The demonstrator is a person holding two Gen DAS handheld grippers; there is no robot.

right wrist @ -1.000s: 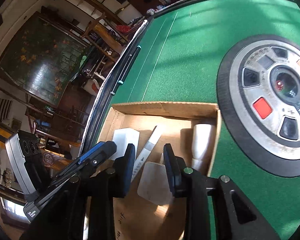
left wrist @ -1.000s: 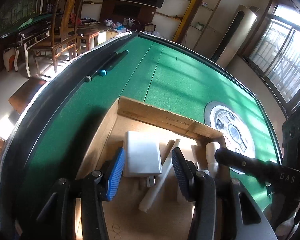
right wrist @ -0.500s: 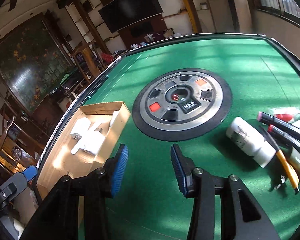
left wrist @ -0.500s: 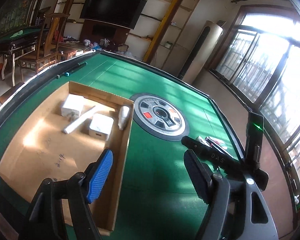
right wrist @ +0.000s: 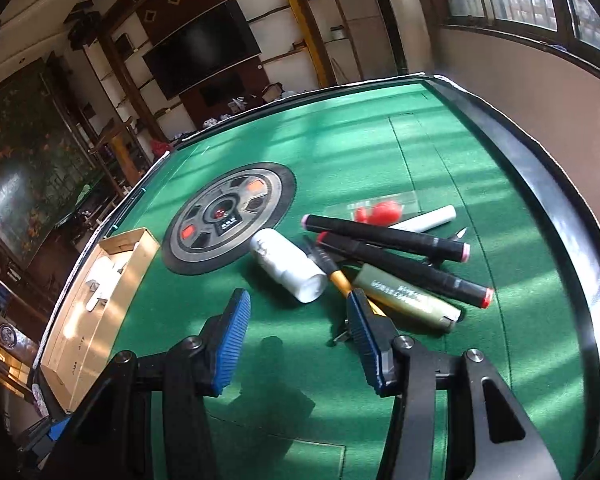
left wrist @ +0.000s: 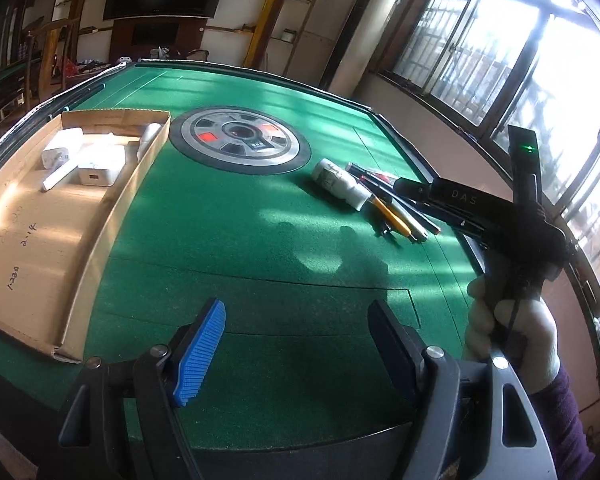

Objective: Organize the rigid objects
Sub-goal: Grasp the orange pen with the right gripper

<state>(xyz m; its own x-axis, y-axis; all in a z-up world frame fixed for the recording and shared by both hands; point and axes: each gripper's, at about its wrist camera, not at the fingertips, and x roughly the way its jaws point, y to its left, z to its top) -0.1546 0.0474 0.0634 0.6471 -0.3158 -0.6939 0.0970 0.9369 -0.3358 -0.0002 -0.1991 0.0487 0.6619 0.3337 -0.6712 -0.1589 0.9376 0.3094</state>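
Note:
A cardboard tray [left wrist: 100, 236] [right wrist: 140, 264] lies at the table's left and holds two white chargers [left wrist: 98, 160], a white stick and a white tube. A pile lies at the right: a white bottle [right wrist: 288, 266] [left wrist: 340, 184], two black markers [right wrist: 384, 236], an olive-green marker [right wrist: 408, 298], a yellow-handled tool [right wrist: 338, 276], a white marker [right wrist: 424, 222] and a clear bag of red pieces [right wrist: 380, 210]. My left gripper [left wrist: 296, 344] is open and empty above the felt near the front edge. My right gripper [right wrist: 298, 334] is open and empty, just short of the white bottle.
A round grey control panel [left wrist: 240, 140] [right wrist: 230, 218] is set in the middle of the green felt table. The table has a raised black rim [right wrist: 540, 184]. My right hand tool shows in the left wrist view [left wrist: 500, 216]. Chairs and shelves stand beyond the table.
Both grippers have pulled back from the tray and opened wider. The right one swung right to the pile of markers and the bottle. The left one now hangs over the front felt.

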